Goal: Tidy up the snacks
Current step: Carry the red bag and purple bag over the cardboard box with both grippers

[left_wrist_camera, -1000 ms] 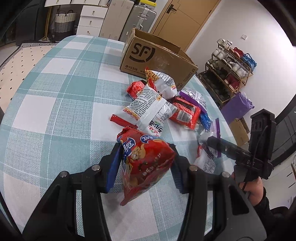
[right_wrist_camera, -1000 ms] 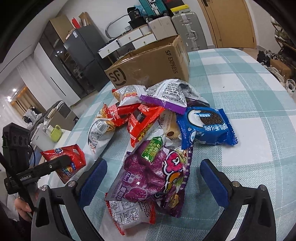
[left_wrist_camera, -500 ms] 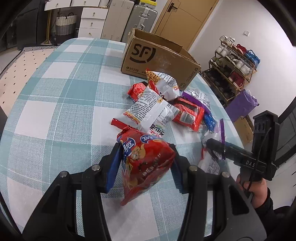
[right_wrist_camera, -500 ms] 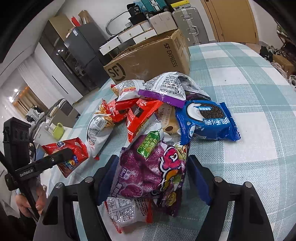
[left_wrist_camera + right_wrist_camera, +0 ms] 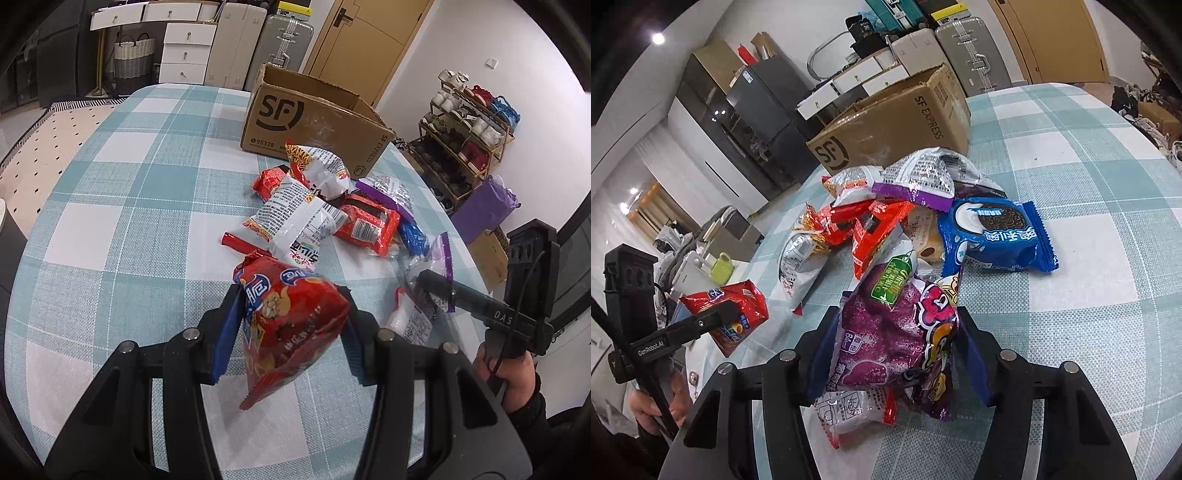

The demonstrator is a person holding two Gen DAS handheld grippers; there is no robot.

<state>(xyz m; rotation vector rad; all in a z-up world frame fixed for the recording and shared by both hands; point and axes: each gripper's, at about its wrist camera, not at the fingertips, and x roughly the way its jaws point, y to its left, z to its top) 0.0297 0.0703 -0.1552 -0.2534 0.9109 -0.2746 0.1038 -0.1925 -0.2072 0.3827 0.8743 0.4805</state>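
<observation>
My left gripper (image 5: 291, 325) is shut on a red snack bag (image 5: 291, 317) and holds it above the checked tablecloth; the bag also shows in the right wrist view (image 5: 727, 314). My right gripper (image 5: 895, 347) is shut on a purple snack bag (image 5: 897, 332) at the near edge of the snack pile, over a small white and red packet (image 5: 853, 410). An open SF cardboard box (image 5: 310, 118) stands behind the pile and also shows in the right wrist view (image 5: 886, 125).
The pile holds a blue cookie pack (image 5: 993, 236), red packs (image 5: 365, 225), a white bag (image 5: 295, 218) and a purple-edged silver bag (image 5: 923, 177). A shoe rack (image 5: 465, 136) stands past the table's right edge. The teal checked tablecloth (image 5: 122, 206) stretches left.
My right gripper has closed from wide open onto the purple bag and lifted it a little. My left gripper still holds the red bag and has barely moved.
</observation>
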